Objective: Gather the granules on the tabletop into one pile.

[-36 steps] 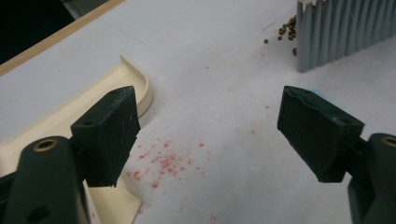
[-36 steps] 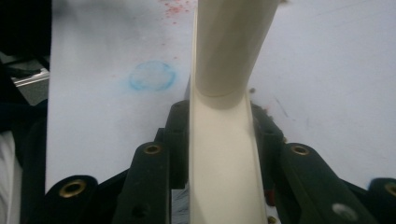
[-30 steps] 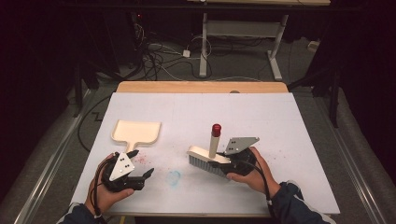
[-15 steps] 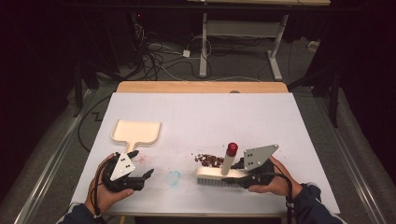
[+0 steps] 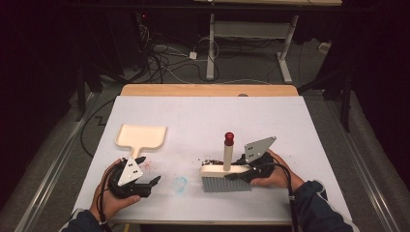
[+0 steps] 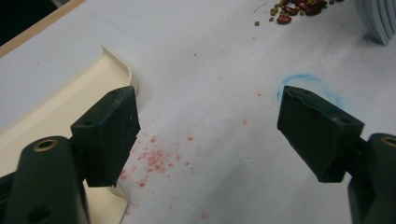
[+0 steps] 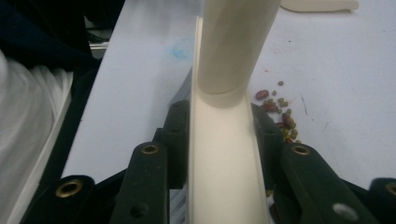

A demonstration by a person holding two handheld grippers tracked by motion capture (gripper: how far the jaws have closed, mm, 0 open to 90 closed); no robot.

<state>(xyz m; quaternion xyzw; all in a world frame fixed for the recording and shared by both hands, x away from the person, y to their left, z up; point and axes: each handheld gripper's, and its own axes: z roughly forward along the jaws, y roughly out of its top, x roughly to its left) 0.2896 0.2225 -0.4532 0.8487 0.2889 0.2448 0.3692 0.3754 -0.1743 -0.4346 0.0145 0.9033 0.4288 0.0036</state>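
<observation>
A cream hand brush [image 5: 224, 170] with grey bristles and a red-tipped upright handle stands on the white table right of centre. My right gripper [image 5: 237, 175] is shut on the brush's head [image 7: 224, 158] from the right; its jaws have just eased slightly wider and still press the head. A small heap of red and green beans [image 5: 212, 159] lies just behind the brush [image 7: 279, 116]. The cream dustpan [image 5: 141, 135] rests at the left. My left gripper [image 5: 151, 170] sits just in front of the dustpan's handle, open and holding nothing [image 6: 205, 135].
A blue scribble [image 5: 180, 183] marks the table between the grippers, and red speckles [image 6: 156, 156] lie by the dustpan's handle [image 6: 60, 102]. The table's front edge runs close below both hands. Cables and a desk frame stand on the floor beyond the table.
The brush and my right gripper swung toward the front right, then came back left a little; the handle stands upright again. Beans now lie behind the brush. The left gripper stayed put.
</observation>
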